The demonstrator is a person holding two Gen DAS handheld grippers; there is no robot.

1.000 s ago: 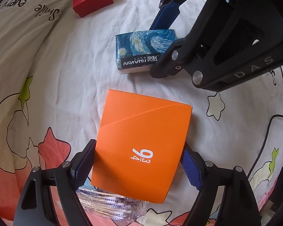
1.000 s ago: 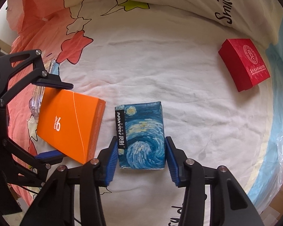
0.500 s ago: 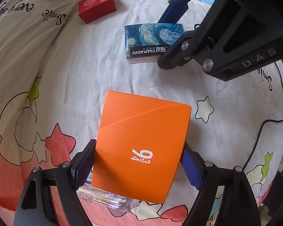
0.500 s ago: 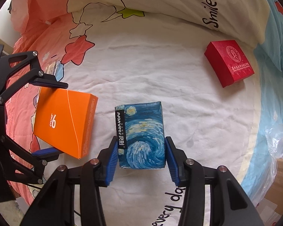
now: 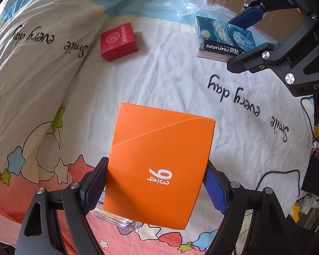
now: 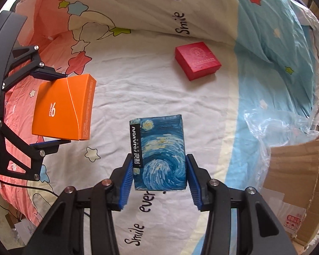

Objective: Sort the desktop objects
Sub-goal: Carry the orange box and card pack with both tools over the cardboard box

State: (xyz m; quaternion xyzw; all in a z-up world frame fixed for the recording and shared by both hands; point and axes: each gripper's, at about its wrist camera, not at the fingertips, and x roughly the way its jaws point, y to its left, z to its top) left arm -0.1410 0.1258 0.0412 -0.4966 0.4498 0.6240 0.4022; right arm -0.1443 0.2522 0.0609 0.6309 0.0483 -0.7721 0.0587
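Both boxes up off the bed: left claw [image 5: 155, 188] clamps flat orange cardboard box [image 5: 159, 165], right claw [image 6: 158, 180] grips blue starry-night tissue pack [image 6: 159, 155], w/ square red gift box [image 6: 196, 60] unsorted far right.

The red box [image 6: 197, 60] lies on the bedsheet [image 6: 138, 85], behind both held boxes.
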